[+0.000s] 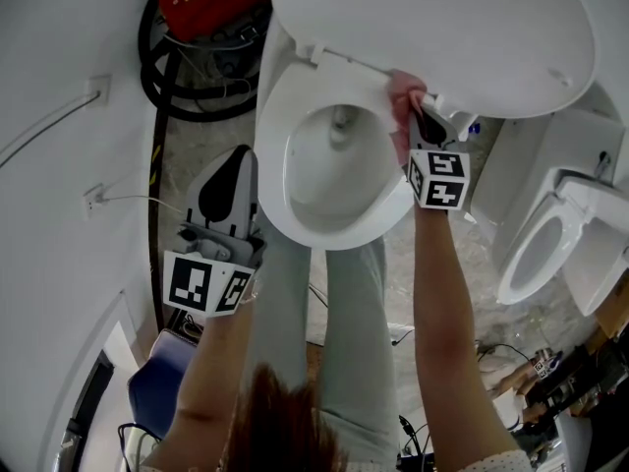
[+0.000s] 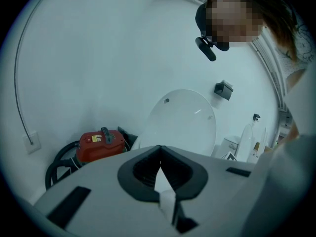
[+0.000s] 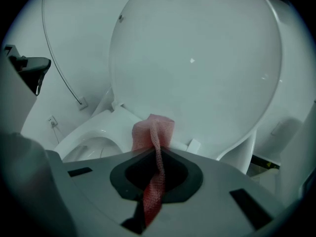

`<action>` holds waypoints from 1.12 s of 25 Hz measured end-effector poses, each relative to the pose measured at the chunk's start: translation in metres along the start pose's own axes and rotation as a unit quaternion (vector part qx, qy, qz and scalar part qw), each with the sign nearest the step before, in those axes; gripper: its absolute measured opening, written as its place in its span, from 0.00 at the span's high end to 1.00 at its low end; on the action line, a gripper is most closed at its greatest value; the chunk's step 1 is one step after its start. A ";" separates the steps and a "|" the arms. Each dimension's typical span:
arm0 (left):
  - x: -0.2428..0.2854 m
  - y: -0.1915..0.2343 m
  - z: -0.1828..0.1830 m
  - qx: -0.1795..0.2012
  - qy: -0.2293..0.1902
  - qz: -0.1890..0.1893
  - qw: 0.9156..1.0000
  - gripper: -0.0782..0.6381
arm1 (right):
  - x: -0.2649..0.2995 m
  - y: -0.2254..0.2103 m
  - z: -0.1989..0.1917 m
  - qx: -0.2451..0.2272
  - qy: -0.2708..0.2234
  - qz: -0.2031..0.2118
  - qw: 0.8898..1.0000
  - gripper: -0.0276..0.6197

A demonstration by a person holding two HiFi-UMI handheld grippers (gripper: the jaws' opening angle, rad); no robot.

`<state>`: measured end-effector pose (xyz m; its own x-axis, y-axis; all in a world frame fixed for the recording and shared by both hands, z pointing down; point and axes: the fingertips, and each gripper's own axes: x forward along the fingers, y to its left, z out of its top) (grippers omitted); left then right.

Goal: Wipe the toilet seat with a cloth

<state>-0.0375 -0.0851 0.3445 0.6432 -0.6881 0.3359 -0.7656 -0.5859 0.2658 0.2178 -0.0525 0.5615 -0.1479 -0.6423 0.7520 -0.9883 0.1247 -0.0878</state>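
Left gripper [image 2: 159, 157] together, empty | right gripper [image 3: 158, 149] clamps cloth [image 3: 154, 130] on toilet seat [image 1: 273, 170] | seat's right rim hidden

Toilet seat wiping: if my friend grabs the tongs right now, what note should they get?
Right tongs: shut on the pink cloth, which is against the back right of the toilet seat, by the hinge.
Left tongs: shut, empty, held off to the seat's left.
Lid: up.
Done: the cloth is on the seat; how much is wiped doesn't show.
Left: probably wipe round the rest of the ring.
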 end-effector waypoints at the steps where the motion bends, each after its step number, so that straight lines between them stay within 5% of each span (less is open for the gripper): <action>1: 0.000 -0.001 0.000 0.000 0.000 0.000 1.000 0.89 | -0.001 -0.002 -0.001 -0.004 0.001 0.001 1.000 0.92; 8: 0.000 -0.007 -0.003 0.002 -0.002 0.004 1.000 0.89 | -0.009 -0.017 -0.009 -0.012 -0.002 0.015 1.000 0.92; 15: -0.004 -0.020 -0.006 0.001 -0.006 0.008 1.000 0.89 | -0.016 -0.027 -0.018 0.004 -0.013 0.076 0.997 0.92; 21: -0.007 -0.035 -0.008 0.001 -0.012 0.013 1.000 0.89 | -0.017 -0.021 -0.020 -0.092 0.015 0.104 0.990 0.92; 28: -0.014 -0.048 -0.012 0.000 -0.020 0.025 0.999 0.89 | -0.026 -0.013 -0.033 -0.191 0.031 0.161 0.968 0.92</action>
<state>-0.0103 -0.0424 0.3379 0.6039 -0.7332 0.3124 -0.7970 -0.5500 0.2497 0.2355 -0.0125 0.5643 -0.4315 -0.4794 0.7642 -0.8038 0.5888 -0.0845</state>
